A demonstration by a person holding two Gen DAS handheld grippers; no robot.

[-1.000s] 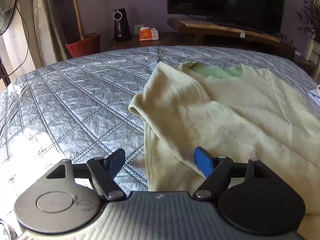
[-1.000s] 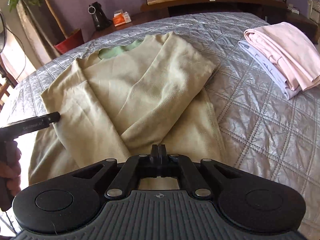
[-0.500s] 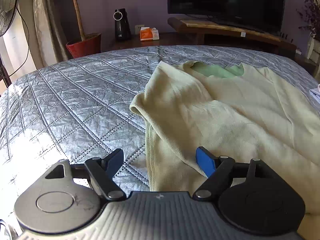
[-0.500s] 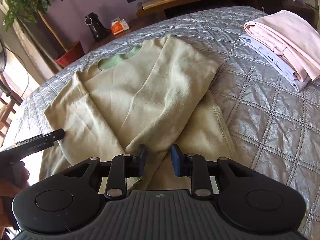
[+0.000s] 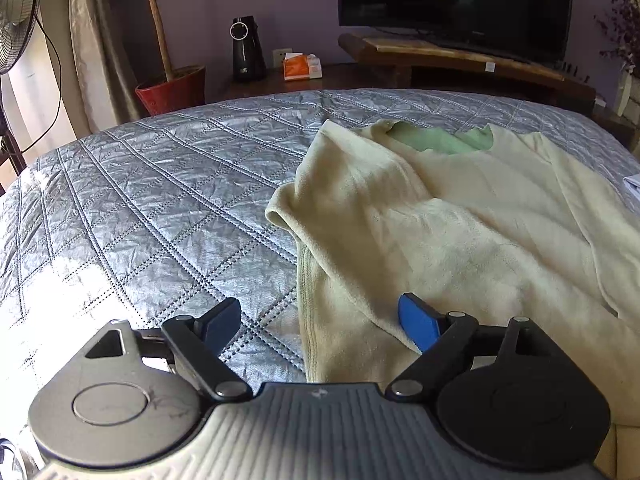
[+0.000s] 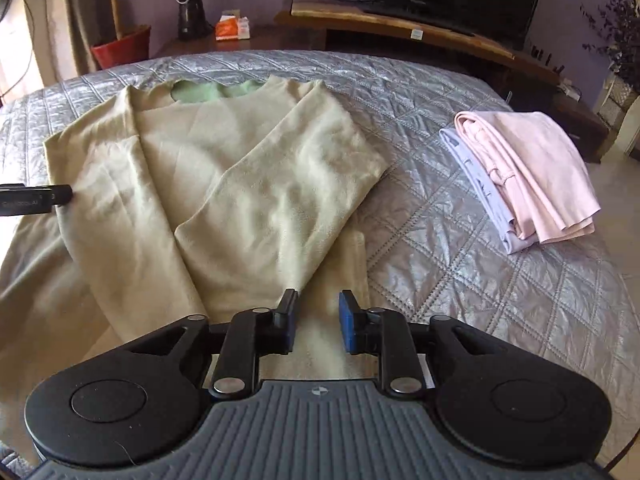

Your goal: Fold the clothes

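Note:
A pale yellow-green top (image 5: 472, 232) (image 6: 224, 184) lies on the silver quilted bed, both sleeves folded in across its body and a green lining showing at the neck (image 6: 208, 91). My left gripper (image 5: 320, 320) is open wide above the garment's left hem edge, holding nothing. My right gripper (image 6: 318, 314) hovers over the lower right part of the top, jaws partly open and empty. The left gripper's finger (image 6: 44, 196) pokes in at the left edge of the right wrist view.
A stack of folded pink and white clothes (image 6: 524, 176) sits on the bed's right side. The quilted bedspread (image 5: 140, 208) is bare to the left. Beyond the bed stand a TV bench (image 5: 460, 60), a red plant pot (image 5: 172, 88) and a fan (image 5: 16, 16).
My right gripper opened from shut and let go of the right sleeve, which now lies folded across the top; it also swung to the right. The left gripper barely moved.

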